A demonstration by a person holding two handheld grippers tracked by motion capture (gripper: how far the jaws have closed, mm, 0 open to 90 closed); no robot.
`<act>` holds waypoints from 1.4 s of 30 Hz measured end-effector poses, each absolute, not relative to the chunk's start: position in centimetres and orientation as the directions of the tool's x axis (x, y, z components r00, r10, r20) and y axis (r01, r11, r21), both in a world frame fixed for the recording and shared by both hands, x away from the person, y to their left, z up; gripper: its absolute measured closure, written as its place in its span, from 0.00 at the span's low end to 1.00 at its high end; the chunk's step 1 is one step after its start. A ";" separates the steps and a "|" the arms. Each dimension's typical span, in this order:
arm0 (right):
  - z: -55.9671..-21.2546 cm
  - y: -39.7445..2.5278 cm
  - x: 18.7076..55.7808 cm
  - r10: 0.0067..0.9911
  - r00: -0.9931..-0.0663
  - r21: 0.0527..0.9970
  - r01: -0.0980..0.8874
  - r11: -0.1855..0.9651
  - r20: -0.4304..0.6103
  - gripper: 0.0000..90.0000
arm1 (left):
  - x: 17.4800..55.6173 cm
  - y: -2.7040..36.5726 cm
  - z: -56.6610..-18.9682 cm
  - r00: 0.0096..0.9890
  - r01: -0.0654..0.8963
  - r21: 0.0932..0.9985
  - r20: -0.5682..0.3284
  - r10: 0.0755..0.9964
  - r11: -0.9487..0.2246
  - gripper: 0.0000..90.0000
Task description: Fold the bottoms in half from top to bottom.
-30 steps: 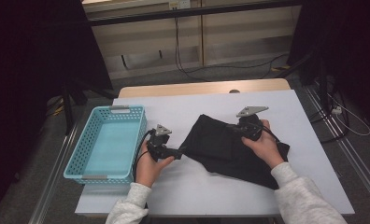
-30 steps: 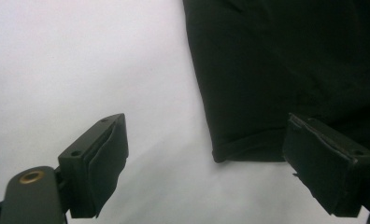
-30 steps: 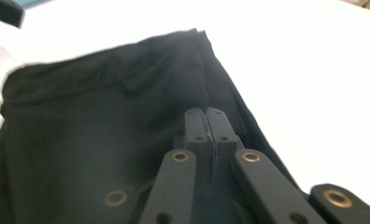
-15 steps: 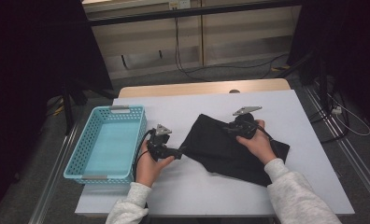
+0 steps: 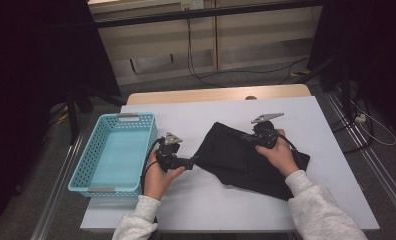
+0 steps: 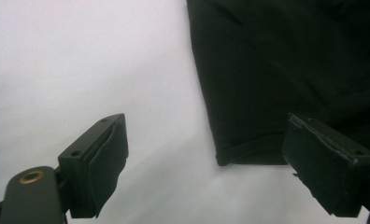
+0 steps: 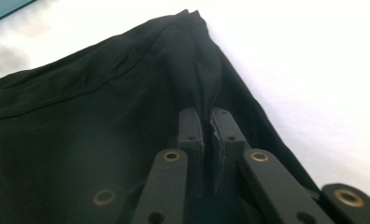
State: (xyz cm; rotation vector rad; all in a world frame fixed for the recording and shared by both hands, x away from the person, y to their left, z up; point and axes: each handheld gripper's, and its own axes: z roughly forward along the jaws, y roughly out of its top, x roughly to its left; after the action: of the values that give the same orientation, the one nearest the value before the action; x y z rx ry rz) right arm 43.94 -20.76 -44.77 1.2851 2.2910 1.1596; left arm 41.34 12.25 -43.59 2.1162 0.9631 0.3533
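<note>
A black cloth (image 5: 246,162) lies rumpled on the white table (image 5: 196,125), right of centre. My right gripper (image 5: 248,137) rests on the cloth's upper part. In the right gripper view its jaws (image 7: 206,122) are shut on a raised fold of the black cloth (image 7: 80,140). My left gripper (image 5: 190,162) sits at the cloth's left corner, held low over the table. In the left gripper view it (image 6: 209,140) is open wide, and the hemmed corner of the cloth (image 6: 248,154) lies between the jaws, nearer the right one.
An empty light blue plastic basket (image 5: 136,119) stands at the table's left edge, just left of my left hand. Bare white tabletop runs in front of the cloth and behind it. Cables and dark stands lie on the floor around the table.
My right gripper has drifted slightly left and toward the person with the fold in it, dragging the cloth a little. The left gripper has stayed in place.
</note>
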 end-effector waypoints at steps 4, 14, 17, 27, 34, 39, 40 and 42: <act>-44.3 -21.5 43.4 0.809 -0.567 0.749 0.602 0.277 0.156 0.93 | 41.3 12.3 -43.6 0.675 0.520 0.747 -0.062 0.736 -0.414 0.16; -44.1 -22.9 42.2 0.816 -0.547 0.749 0.617 0.242 0.187 0.93 | 41.5 12.2 -43.3 0.672 0.517 0.753 -0.065 0.737 -0.406 0.16; -44.1 -23.1 42.0 0.815 -0.546 0.747 0.620 0.238 0.193 0.93 | 41.6 12.2 -43.2 0.677 0.516 0.752 -0.064 0.734 -0.410 0.16; -43.8 -23.7 41.5 0.818 -0.538 0.746 0.627 0.224 0.206 0.93 | 41.8 12.6 -43.0 0.667 0.521 0.756 -0.070 0.742 -0.396 0.14; -43.6 -24.0 41.1 0.820 -0.534 0.748 0.626 0.220 0.205 0.93 | 41.8 12.6 -43.1 0.665 0.523 0.755 -0.070 0.744 -0.396 0.14; -43.5 -24.5 40.9 0.826 -0.527 0.751 0.624 0.216 0.201 0.93 | 41.8 12.6 -43.0 0.656 0.526 0.761 -0.078 0.751 -0.380 0.14; -43.5 -24.5 40.8 0.826 -0.528 0.754 0.621 0.216 0.199 0.93 | 41.9 12.6 -42.9 0.659 0.522 0.762 -0.075 0.749 -0.383 0.14; -43.4 -24.7 40.7 0.827 -0.526 0.755 0.621 0.213 0.199 0.93 | 41.9 12.6 -42.9 0.656 0.524 0.763 -0.077 0.751 -0.379 0.14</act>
State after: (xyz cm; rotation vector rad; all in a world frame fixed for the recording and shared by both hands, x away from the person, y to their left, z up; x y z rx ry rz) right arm 40.73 -24.65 -43.45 1.3725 2.2403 1.2086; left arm 41.90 12.63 -42.92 2.0705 0.9862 0.3610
